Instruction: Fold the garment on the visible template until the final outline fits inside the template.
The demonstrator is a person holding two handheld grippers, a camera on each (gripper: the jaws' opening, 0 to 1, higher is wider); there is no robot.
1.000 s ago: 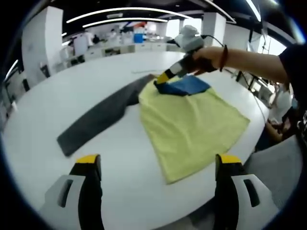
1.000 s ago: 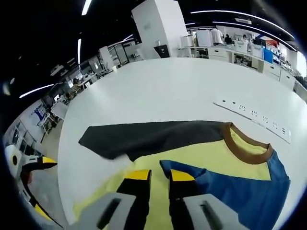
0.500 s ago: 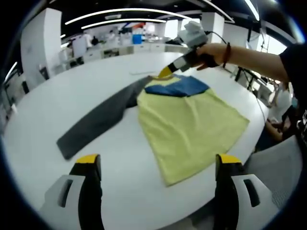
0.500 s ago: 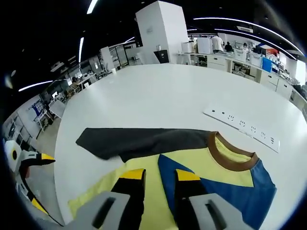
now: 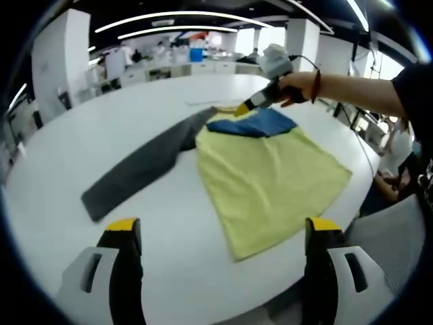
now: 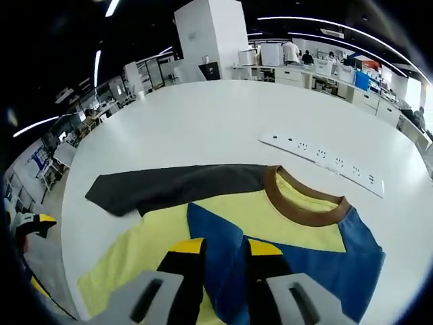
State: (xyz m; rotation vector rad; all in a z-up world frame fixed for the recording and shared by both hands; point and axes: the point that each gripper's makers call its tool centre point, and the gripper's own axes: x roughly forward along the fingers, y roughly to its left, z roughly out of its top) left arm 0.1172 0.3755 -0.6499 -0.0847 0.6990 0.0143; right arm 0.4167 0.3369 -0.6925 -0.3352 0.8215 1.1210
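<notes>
A T-shirt lies flat on the white table. Its body is yellow, and a dark grey sleeve stretches out to the left. The blue sleeve is folded inward over the chest. My right gripper, held by a hand, hovers just above the collar end. In the right gripper view the brown collar lies ahead. The right gripper hangs over the blue sleeve, jaws a narrow gap apart and gripping nothing. My left gripper stands wide open near the table's edge, short of the hem.
A white power strip lies on the table beyond the collar. The person's arm reaches in from the right. The table's rim curves close past the shirt's right side. Desks and pillars stand far behind.
The right gripper drew the blue sleeve's end leftward across the chest, then its jaws parted slightly and it lifted off toward the collar. The left gripper has stayed put.
</notes>
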